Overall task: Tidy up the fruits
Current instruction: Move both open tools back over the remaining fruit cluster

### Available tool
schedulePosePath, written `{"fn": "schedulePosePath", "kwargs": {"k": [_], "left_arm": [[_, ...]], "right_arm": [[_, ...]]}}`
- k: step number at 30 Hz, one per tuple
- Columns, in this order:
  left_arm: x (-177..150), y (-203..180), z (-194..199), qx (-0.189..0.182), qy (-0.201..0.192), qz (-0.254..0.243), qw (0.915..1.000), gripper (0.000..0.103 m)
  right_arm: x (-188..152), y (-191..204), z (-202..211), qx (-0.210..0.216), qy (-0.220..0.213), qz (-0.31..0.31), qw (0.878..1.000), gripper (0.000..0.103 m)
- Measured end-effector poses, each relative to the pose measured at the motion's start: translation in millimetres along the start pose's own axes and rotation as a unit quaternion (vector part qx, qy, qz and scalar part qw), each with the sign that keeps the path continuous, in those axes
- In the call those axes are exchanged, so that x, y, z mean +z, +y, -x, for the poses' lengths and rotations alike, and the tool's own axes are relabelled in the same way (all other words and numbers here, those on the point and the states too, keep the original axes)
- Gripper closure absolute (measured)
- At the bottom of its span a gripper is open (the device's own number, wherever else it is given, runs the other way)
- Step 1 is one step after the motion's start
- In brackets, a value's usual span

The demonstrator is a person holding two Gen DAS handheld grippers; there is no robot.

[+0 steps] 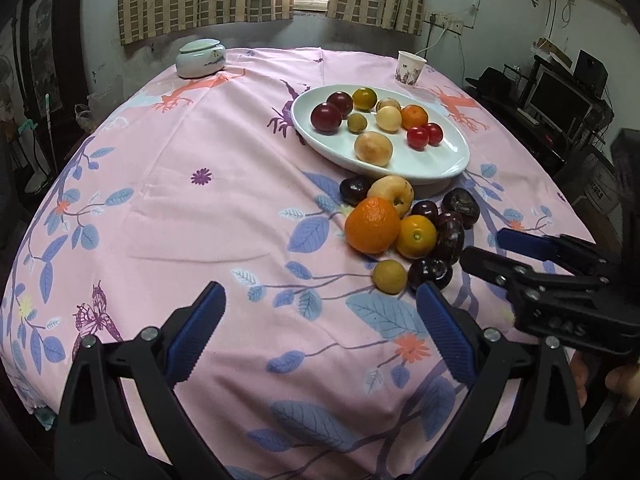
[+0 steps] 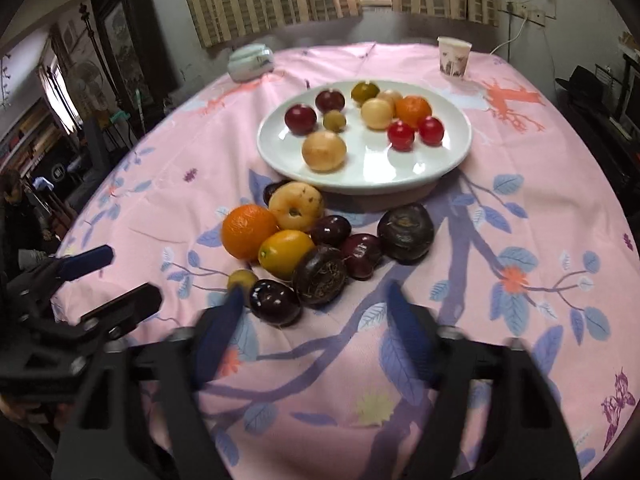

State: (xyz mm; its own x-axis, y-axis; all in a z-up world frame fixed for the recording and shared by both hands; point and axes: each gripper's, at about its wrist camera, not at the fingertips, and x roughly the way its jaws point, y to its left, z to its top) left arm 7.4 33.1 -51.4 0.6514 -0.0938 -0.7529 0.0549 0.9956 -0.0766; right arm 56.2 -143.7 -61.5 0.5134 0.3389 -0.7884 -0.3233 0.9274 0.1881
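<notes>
A heap of loose fruit lay on the pink floral tablecloth (image 1: 192, 216) just in front of a white oval plate (image 1: 448, 160) that already carried about ten small fruits, among them two red cherry tomatoes (image 2: 416, 132) and a pale round fruit (image 2: 324, 151) near its front rim. In the heap, a large orange (image 2: 249, 231) sat at the left, touching a yellow apple-like fruit (image 2: 296, 205) and a smaller orange citrus (image 2: 285, 253); dark purple fruits trailed off to the right, the biggest (image 2: 405, 232) lying apart at the end. The right gripper (image 2: 314, 300) hovered low at the near edge of the heap, its blue-padded jaws partly apart and holding nothing; a dark glossy fruit (image 2: 275, 301) lay just beyond the tips, close to the left pad, and a small yellow-green fruit (image 2: 241, 279) sat right by that pad's tip. The left gripper (image 1: 320, 304) hung over bare cloth, jaws spread wide and empty, with the heap ahead and to its right, near its right finger. A lidded ceramic jar (image 1: 201, 58) and a paper cup (image 1: 410, 68) stood at the far edge.
</notes>
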Motion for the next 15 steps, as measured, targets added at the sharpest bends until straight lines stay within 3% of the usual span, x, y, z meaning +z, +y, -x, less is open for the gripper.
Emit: {"fn": "schedulePosePath", "kwargs": {"k": [2, 5, 9, 13, 15], "left_arm": [[-1.8, 0.4, 1.4, 0.004, -0.003, -0.004, 1.0000, 0.005], [-3.3, 2.8, 0.9, 0.003, -0.002, -0.003, 1.0000, 0.005], [-3.6, 4.1, -1.6, 0.003, 0.002, -0.004, 1.0000, 0.005], [-3.7, 3.1, -3.0, 0.000, 0.003, -0.005, 1.0000, 0.005], [-4.1, 0.6, -5.2, -0.003, 0.006, -0.009, 0.9999, 0.005]], "right_arm": [[3.3, 0.2, -16.1, 0.006, 0.019, -0.002, 1.000, 0.061], [7.8, -1.5, -21.4, 0.003, 0.009, -0.009, 1.000, 0.062], [5.2, 0.7, -16.4, -0.009, 0.027, 0.002, 1.000, 0.082], [-4.4, -10.4, -5.6, -0.057, 0.029, 0.002, 0.998, 0.082], [-5.2, -15.2, -4.0, -0.036, 0.027, -0.007, 0.999, 0.082]]}}
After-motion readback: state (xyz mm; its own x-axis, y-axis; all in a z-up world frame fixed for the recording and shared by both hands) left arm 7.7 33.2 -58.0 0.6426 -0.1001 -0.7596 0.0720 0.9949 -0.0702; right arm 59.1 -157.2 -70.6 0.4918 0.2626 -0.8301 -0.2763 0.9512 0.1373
